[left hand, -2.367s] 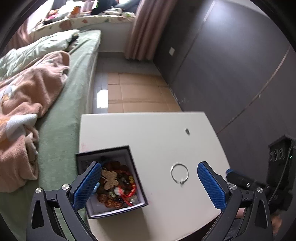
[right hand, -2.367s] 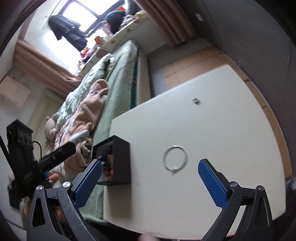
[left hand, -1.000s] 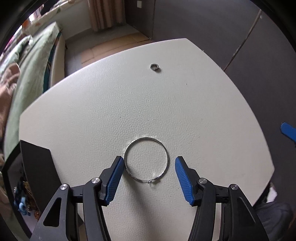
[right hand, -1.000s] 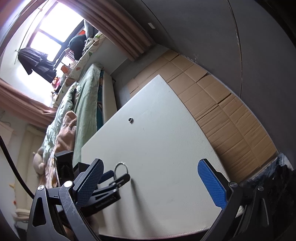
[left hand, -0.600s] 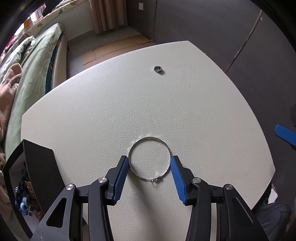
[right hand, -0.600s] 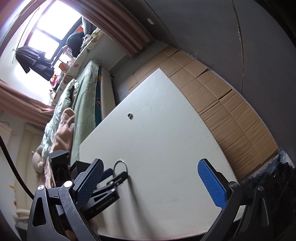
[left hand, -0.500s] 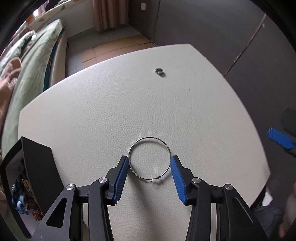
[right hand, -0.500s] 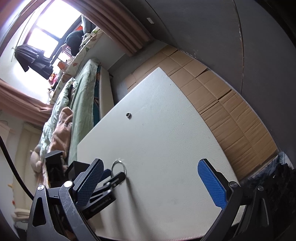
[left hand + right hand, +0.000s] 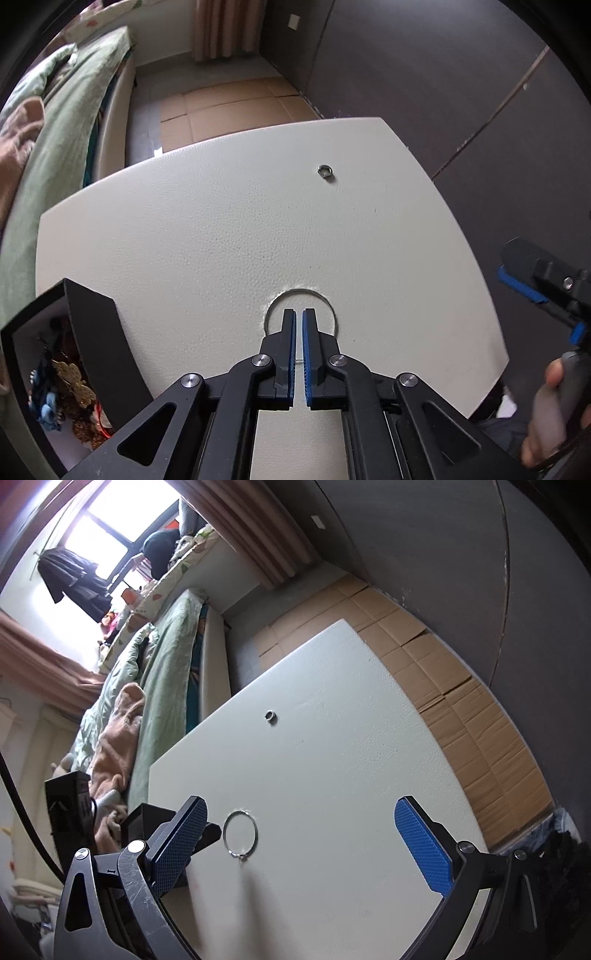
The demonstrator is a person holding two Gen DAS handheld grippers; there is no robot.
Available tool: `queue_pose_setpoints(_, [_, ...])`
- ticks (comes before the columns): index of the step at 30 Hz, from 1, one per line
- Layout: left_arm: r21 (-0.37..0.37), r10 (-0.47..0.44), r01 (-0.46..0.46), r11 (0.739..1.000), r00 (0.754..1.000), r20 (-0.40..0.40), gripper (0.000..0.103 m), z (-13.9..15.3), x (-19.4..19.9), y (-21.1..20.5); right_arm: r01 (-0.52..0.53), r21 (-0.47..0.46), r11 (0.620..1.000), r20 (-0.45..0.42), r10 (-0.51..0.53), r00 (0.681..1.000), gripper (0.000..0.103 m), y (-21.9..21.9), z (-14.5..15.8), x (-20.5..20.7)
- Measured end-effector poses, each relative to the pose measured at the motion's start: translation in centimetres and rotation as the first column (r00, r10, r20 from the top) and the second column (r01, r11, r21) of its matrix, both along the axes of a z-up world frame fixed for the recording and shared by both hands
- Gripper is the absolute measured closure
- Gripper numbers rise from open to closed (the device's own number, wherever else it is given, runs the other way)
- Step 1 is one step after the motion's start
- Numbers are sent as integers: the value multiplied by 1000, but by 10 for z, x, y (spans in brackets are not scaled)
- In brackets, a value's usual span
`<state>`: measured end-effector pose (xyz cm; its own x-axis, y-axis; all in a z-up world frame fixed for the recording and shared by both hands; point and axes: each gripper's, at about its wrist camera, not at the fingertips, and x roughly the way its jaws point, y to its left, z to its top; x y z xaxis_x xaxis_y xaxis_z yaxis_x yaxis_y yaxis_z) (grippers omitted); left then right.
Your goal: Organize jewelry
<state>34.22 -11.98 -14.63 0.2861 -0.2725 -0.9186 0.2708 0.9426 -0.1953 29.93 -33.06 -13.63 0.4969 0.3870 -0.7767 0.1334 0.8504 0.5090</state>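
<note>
A thin silver bangle (image 9: 300, 293) lies on the white table (image 9: 221, 229). My left gripper (image 9: 298, 314) is shut, its blue pads pinching the bangle's near rim over the ring. The bangle also shows in the right wrist view (image 9: 240, 835) with the left gripper's black tip (image 9: 208, 834) at its left edge. A small silver ring (image 9: 325, 170) lies farther back, seen too in the right wrist view (image 9: 270, 715). A black jewelry box (image 9: 74, 350) holding beads and a gold butterfly stands at the table's left. My right gripper (image 9: 299, 834) is open and empty above the table.
A bed with green bedding (image 9: 62, 122) and a pink blanket (image 9: 114, 738) runs along the table's left side. Flattened cardboard (image 9: 443, 672) covers the floor beyond the table. A dark wall (image 9: 424, 74) stands to the right.
My left gripper has closed from straddling the bangle to pinching its near rim. The right gripper stayed open and barely moved.
</note>
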Motion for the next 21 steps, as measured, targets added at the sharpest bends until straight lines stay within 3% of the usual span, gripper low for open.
queue_pose_setpoints(2, [12,-27,27,1000,1000,-8,98,-1,-3,-3,14,-15,1000,-3,-14,1000,0,-6,0,-3])
queue_pose_setpoints(4, [20,-57,57,998,998,-14,81,-2,-5,-6,24,3,1000,-13,-24,1000,0,-12,-3,-4])
queue_pose_setpoints(6, [13,-74,75,997,997,-20,15,-3,-10,-6,33,12,999,-22,-32,999,0,-16,-5,-4])
queue_pose_setpoints(7, [9,-81,81,997,997,-11,7,-1,-12,-5,35,14,999,-25,-35,999,0,-18,-6,-4])
queue_pose_setpoints(10, [18,-86,86,996,996,19,7,7,-14,-4,30,28,999,-21,-29,999,0,-19,-5,-4])
queue_pose_setpoints(13, [103,-149,143,984,987,55,14,12,-18,-7,21,22,1000,-12,-21,1000,0,-18,-3,-3])
queue_pose_setpoints(18, [253,-292,270,929,955,54,51,7,-26,-18,53,54,997,-10,-53,999,0,-28,-1,-4])
queue_pose_setpoints(21, [301,-348,325,896,937,24,53,-5,-33,-21,69,66,995,3,-69,998,0,-35,2,-7])
